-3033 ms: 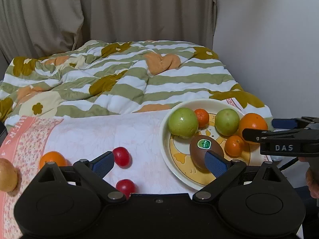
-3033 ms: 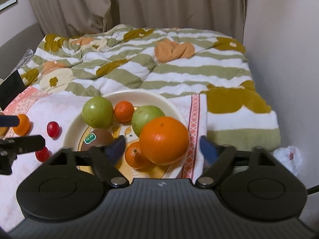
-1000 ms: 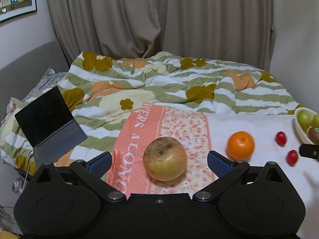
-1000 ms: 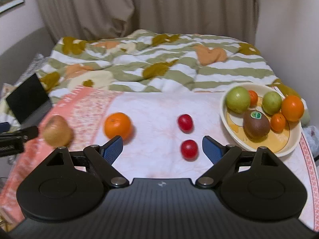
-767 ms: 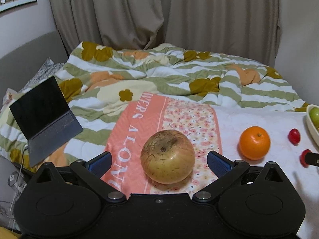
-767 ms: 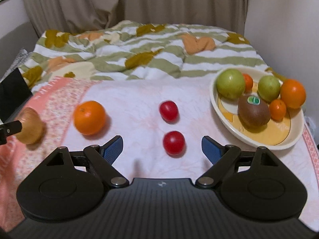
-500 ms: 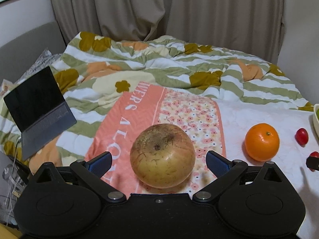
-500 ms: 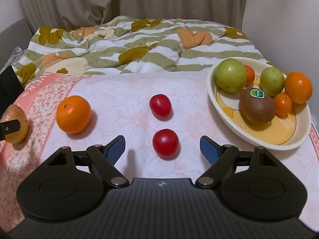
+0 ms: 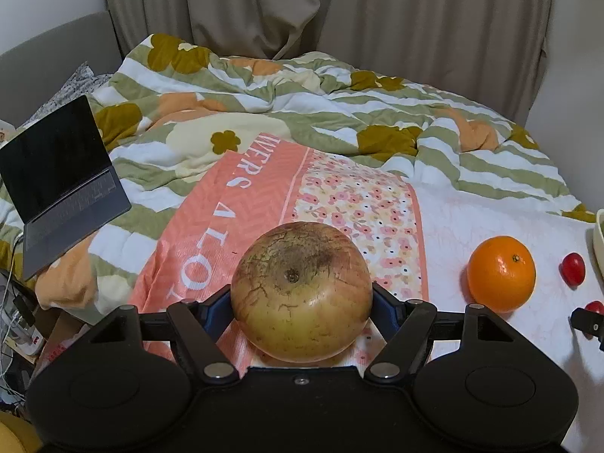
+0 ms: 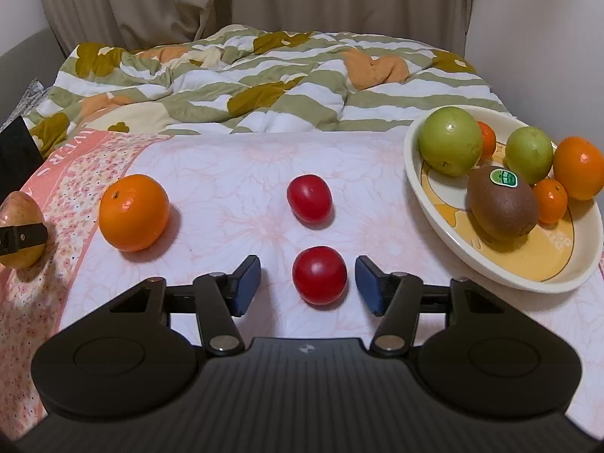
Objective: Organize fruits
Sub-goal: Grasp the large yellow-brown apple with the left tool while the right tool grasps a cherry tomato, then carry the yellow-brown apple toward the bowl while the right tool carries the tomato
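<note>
A large yellow-brown apple [image 9: 302, 290] rests on the pink floral cloth [image 9: 362, 204]. My left gripper [image 9: 302, 304] is closing, and both blue pads touch the apple's sides. In the right wrist view a red tomato [image 10: 319, 275] lies between the blue fingers [image 10: 247, 287] of my right gripper [image 10: 307, 283]. Those jaws are closing, with a gap left on each side of the tomato. A second tomato [image 10: 309, 204] lies just beyond it, and an orange [image 10: 134, 212] sits to the left. A cream bowl [image 10: 528, 279] at the right holds several fruits.
An open dark laptop [image 9: 64, 192] stands on the striped quilt [image 9: 339, 105] at the left. Curtains [image 9: 302, 11] hang behind the bed, and a wall closes the right side. In the bowl are two green apples, a kiwi [image 10: 504, 205] and oranges.
Both grippers came down toward the cloth and narrowed. The left pads closed onto the apple, and the right fingers drew in around the near tomato.
</note>
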Available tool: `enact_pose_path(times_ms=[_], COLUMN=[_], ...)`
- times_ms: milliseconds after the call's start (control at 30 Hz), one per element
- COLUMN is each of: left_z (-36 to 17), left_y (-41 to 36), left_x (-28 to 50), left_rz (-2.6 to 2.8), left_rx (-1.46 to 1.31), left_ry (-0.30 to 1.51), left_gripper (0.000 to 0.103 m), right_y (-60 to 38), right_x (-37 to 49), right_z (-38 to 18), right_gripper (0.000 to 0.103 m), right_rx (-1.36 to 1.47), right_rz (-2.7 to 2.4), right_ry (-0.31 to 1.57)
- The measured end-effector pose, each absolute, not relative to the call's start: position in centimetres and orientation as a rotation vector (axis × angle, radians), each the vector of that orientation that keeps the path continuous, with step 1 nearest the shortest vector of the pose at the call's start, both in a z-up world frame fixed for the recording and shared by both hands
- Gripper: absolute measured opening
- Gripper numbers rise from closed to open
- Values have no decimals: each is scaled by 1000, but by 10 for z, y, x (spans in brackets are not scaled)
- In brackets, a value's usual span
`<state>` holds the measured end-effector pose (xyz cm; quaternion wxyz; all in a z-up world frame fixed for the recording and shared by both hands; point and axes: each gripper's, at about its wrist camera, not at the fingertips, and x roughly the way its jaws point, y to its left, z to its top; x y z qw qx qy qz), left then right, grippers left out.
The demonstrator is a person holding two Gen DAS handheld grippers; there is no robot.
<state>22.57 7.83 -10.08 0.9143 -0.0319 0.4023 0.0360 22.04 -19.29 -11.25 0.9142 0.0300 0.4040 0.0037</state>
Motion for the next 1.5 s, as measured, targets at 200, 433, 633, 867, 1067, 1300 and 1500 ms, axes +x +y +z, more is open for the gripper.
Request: enact_pose_path(times_ms=[200,433,633,867,1067,1300,1500], left_z=[-101,-96,-77,-54,-31,-6,11], left_y=[77,75,71,61,50,31,8], left_x=[220,210,194,175,159,145,141], left_rz=[70,60,42,-2,-49,-112,-169], left_rx=[-56,-55,-49,-40,-24,-8,7], left_ry=[829,829,797,757,721,679,644], left_gripper=[77,77,77,77,77,77,77], right_y=[-198,-196,-191,-188,-191,-203,-224], right_x=[220,213,203,185,162,129,108], right_z=[-115,-109,-93,-66,-36,-2,17], right_gripper=[46,46,45,45,45,45,45], right_rx=[66,53,44,50,60,74,83], right_rz=[-2,1,12,17,11,-15,-45], right_ry=[845,829,805,769,736,704,681])
